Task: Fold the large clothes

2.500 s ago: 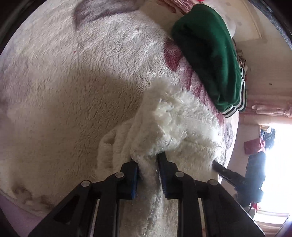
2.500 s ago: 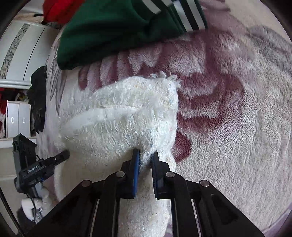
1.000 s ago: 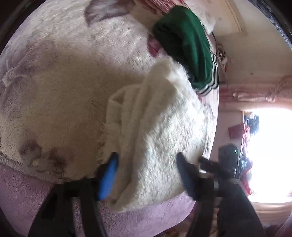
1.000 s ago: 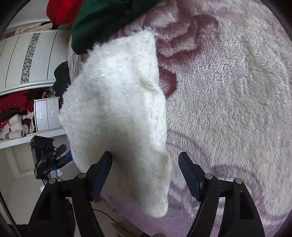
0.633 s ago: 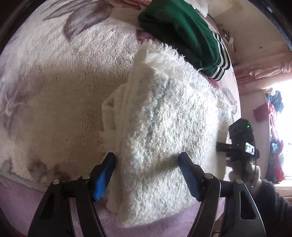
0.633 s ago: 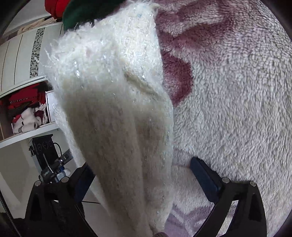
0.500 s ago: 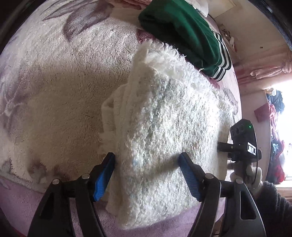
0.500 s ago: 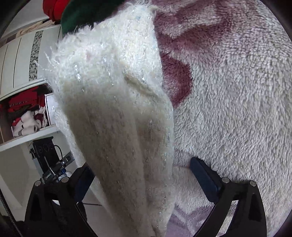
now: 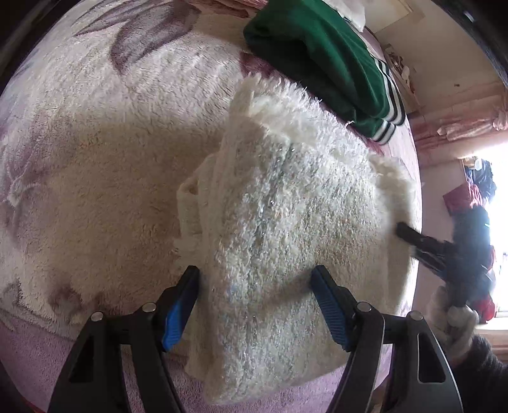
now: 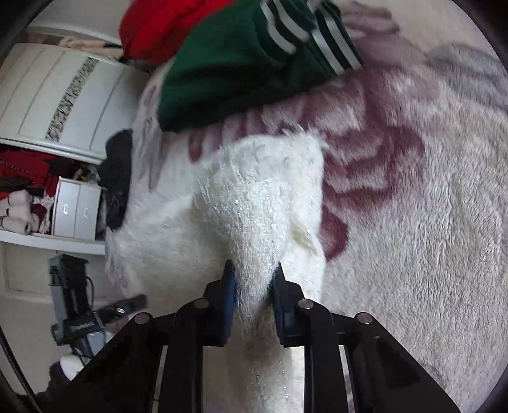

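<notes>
A white fluffy garment (image 9: 285, 222) lies folded in a thick pad on the plush flowered blanket (image 9: 95, 159). My left gripper (image 9: 255, 286) stands open, its blue-padded fingers on either side of the pad's near end and not squeezing it. In the right wrist view my right gripper (image 10: 252, 276) is closing, and its pads pinch a bunched ridge of the white garment (image 10: 254, 197). The same right gripper (image 9: 422, 244) shows in the left wrist view at the garment's right edge, held by a gloved hand (image 9: 451, 321).
A green garment with white-striped cuffs (image 9: 317, 47) lies just beyond the white one, with a red garment (image 10: 158, 25) behind it. Off the bed's left side stand a white wardrobe (image 10: 63, 95) and small drawers (image 10: 76, 209). The blanket (image 10: 428, 222) spreads to the right.
The right jaws, spread wide around the garment's hanging edge, have closed onto a bunch of it. The left jaws stayed wide over the pad and shifted little.
</notes>
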### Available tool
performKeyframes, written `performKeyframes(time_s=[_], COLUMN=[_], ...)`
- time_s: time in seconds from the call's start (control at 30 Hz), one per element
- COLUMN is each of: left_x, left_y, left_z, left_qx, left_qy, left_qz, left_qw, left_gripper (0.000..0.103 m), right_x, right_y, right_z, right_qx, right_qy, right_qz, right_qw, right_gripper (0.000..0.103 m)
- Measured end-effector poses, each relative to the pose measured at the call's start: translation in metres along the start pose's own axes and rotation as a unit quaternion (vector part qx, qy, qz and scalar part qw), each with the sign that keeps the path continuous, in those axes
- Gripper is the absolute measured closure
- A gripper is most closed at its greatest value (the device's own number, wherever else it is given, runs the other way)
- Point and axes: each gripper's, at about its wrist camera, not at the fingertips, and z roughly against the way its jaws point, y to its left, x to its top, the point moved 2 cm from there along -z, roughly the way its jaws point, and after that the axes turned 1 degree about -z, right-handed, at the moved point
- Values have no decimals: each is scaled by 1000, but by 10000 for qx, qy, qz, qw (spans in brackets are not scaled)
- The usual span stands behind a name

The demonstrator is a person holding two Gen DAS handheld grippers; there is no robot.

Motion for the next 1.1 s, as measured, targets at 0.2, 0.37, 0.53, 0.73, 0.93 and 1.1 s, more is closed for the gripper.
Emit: performKeyframes(time_s=[0.2,0.37,0.53,0.73,0.93,1.1], left_x=[12,13,7,12,13,22], left_y=[11,30,52,66,75,51], left_z=[-13,-21,-41,-50,-29,10], left_qx=[-258,-883,-1692,-2247,-2355,-2619], left_qy=[-115,98,151,24,-443,-707], left_qz=[234,402,721,867,878,563], left_qw=[9993,9952,9828,9706,9669,9608], left_gripper=[31,18,6,5,12,20], right_x=[-1,4,-18,-16,-12,-19], right_y=[4,-40,-80,-75,-65,-67], right_z=[-14,-27,-60,-93,-97,-64], right_qx=[-683,342,1401,2417,2448,2631], right_qy=[265,1215,1981,2224,2012,1718], right_qz=[306,-712,-896,-654,-575,-677], right_qw=[9968,9894,9660,9423,9467,9469], right_gripper=[83,34,13,0,29,44])
